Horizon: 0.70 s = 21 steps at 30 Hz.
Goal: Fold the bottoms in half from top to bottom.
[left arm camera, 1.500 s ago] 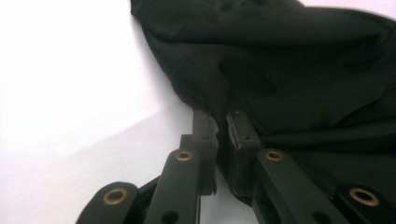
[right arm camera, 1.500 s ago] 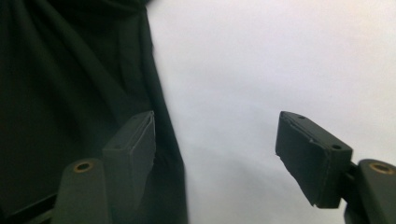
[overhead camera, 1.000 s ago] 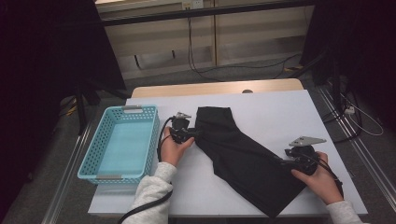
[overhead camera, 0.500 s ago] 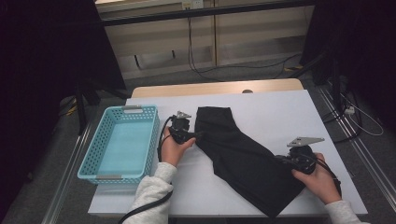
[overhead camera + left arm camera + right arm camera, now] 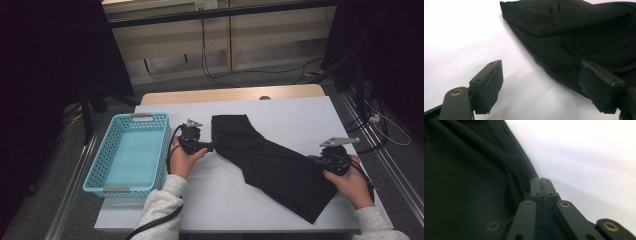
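A black garment (image 5: 270, 165) lies slantwise on the white table (image 5: 225, 200), folded and creased (image 5: 579, 32). My left gripper (image 5: 210, 146) sits at its near-left edge. Its jaws have just been opening and now stand wide (image 5: 544, 80), one pad over bare table, the other over the cloth, neither pressing on it. My right gripper (image 5: 316, 160) is at the garment's right edge. In the right gripper view its jaws (image 5: 540, 181) are shut together where the cloth's hem (image 5: 461, 170) runs into them, pinching the fabric.
A light-blue plastic basket (image 5: 132, 117) stands at the table's left, close to my left hand. Beyond the table are cables on the floor and dark stands on both sides. Bare table lies in front of the garment and at the far right.
The right gripper's jaws have closed at the garment's edge, and that hand has shifted slightly right, drawing the cloth's lower end with it. The left jaws have spread apart.
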Each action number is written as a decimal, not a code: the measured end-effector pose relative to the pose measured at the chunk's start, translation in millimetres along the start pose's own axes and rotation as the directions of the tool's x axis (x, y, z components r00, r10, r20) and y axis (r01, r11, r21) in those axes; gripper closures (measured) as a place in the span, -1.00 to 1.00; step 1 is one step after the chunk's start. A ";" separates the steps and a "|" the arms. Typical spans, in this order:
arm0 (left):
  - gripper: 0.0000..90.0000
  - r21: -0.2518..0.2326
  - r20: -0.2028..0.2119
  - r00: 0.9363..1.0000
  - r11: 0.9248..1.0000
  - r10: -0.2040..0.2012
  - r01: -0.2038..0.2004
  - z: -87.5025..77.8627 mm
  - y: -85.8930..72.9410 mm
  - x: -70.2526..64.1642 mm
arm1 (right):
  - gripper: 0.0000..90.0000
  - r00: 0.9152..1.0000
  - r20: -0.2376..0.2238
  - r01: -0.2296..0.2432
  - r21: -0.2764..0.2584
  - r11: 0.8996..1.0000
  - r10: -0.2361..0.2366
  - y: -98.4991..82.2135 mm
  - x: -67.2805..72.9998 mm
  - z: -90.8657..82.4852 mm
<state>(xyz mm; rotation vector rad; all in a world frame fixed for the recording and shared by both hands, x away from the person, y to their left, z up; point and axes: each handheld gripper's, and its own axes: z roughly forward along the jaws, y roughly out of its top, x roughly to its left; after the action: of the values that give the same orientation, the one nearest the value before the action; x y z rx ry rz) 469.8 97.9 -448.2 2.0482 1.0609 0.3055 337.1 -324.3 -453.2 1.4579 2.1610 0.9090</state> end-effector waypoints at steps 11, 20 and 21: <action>-0.57 0.004 0.002 1.000 1.000 0.009 -0.009 -0.5 0.3 -1.8 | 0.60 0.999 0.036 0.001 -0.073 0.997 0.002 1.5 9.5 -23.3; -0.58 0.009 0.008 1.000 1.000 0.020 -0.020 0.0 0.4 -1.0 | 0.66 1.000 0.004 0.017 -0.046 0.999 -0.016 -1.7 13.9 -19.9; -0.58 0.004 0.008 1.000 1.000 0.013 -0.013 0.0 0.4 -1.3 | 0.80 0.999 0.025 0.023 -0.023 0.999 -0.022 -4.3 14.2 -14.8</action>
<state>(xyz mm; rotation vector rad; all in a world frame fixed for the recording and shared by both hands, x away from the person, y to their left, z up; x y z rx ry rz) 469.2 96.7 -447.6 2.0595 1.0444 0.3018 319.5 -316.7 -445.0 1.4238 2.1378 0.9000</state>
